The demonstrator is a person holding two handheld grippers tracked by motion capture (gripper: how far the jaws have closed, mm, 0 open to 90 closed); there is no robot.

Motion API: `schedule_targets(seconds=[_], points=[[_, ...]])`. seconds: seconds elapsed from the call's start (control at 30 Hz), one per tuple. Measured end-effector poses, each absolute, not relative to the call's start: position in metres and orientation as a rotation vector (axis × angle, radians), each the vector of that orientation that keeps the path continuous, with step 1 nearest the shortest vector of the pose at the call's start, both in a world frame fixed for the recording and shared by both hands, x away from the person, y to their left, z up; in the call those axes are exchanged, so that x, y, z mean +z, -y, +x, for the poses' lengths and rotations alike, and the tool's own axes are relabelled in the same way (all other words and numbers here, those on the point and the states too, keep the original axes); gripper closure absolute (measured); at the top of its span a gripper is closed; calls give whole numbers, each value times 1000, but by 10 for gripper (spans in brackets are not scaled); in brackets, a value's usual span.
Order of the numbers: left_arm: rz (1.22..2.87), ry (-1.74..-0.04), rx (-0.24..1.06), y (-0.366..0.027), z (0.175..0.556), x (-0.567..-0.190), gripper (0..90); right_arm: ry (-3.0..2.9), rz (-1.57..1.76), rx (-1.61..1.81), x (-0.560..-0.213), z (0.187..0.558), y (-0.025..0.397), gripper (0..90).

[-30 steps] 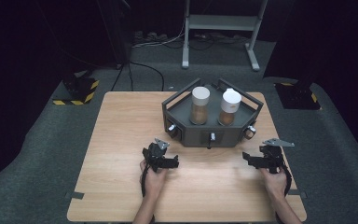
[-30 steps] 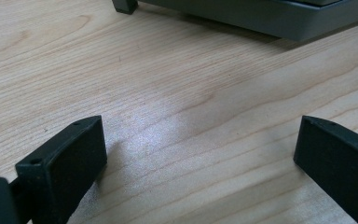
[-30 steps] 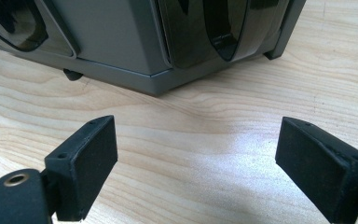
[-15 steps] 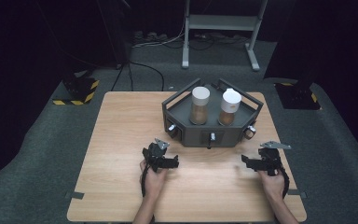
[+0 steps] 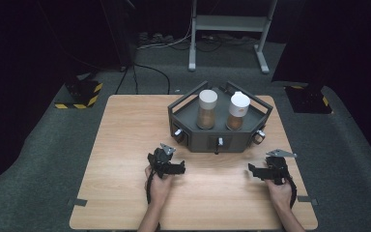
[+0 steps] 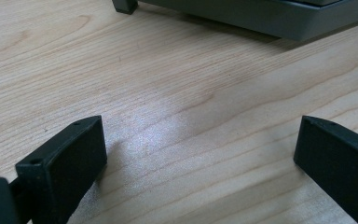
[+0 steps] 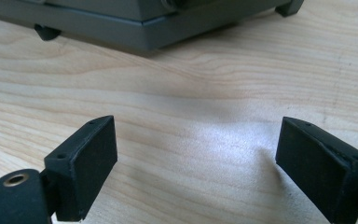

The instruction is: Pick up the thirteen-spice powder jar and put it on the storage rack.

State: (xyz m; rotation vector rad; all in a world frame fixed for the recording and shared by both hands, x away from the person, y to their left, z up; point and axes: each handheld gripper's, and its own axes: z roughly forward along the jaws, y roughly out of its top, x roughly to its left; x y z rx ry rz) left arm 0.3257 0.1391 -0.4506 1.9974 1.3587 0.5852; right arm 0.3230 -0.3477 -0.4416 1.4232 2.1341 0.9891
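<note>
left gripper (image 5: 179, 169): jaws wide, empty, on table (image 5: 125, 145) | right gripper (image 5: 251, 170): jaws wide, empty | tray (image 5: 220, 140) near, ahead

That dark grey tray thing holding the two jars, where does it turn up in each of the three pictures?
High view: the tray sits at the table's far middle, beyond both tools.
Left gripper view: its lower edge runs along the top, right of centre.
Right gripper view: its base crosses the top, corner near the middle.
Shared landmark: the pale wooden table, under the tray in all three.
</note>
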Motion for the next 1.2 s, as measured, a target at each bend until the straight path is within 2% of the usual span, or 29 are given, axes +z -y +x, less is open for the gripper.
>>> schedule_targets(seconds=[0.4,1.2], points=[[1998,-1358,585,-139,326,-451,23,-2127,1364,921,-448,318,334,93],[1997,-1359,586,-139,326,-451,23,-2129,1370,920,-448,320,333,68]])
